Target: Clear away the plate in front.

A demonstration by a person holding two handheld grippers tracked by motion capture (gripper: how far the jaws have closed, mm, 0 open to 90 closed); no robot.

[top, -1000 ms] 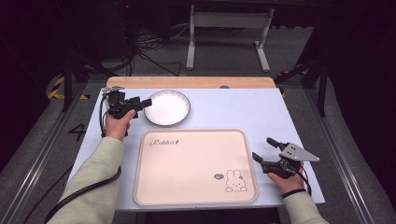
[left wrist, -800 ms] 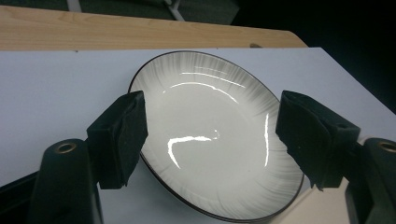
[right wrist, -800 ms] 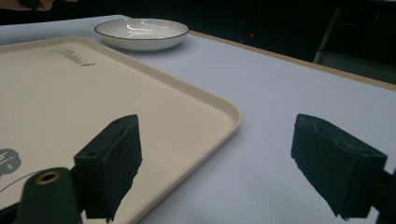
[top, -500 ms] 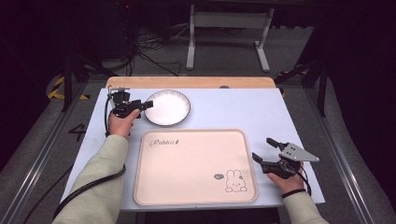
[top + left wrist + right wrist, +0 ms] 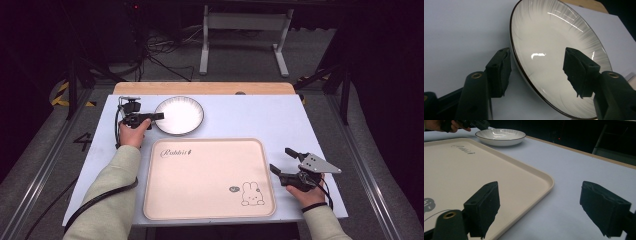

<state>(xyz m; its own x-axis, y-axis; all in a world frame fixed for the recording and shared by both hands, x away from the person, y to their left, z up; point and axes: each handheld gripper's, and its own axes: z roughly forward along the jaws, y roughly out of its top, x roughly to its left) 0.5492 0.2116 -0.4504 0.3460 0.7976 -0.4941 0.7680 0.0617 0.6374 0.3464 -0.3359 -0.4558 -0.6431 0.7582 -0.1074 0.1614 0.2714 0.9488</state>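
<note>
high view: left gripper (image 5: pixel 159 116) is at the plate's (image 5: pixel 179 115) near-left rim, the plate sits empty on the table (image 5: pixel 250 120) just beyond the tray (image 5: pixel 210 200), which is empty too; right gripper (image 5: pixel 280 161) rests wide open beside the tray's right edge

left gripper view: jaws parted, straddling the plate (image 5: pixel 554 57) rim, not clamped yet, so the lift looks undone

right gripper view: open jaws, tray (image 5: pixel 461 170) corner between them, plate (image 5: pixel 500 136) far off

A pale blue-white table (image 5: pixel 240 117) carries 2 things: a white plate (image 5: pixel 179 115) right at the left gripper (image 5: pixel 156 116), and a beige tray (image 5: pixel 207 177) just beside the right gripper (image 5: pixel 281 161).
</note>
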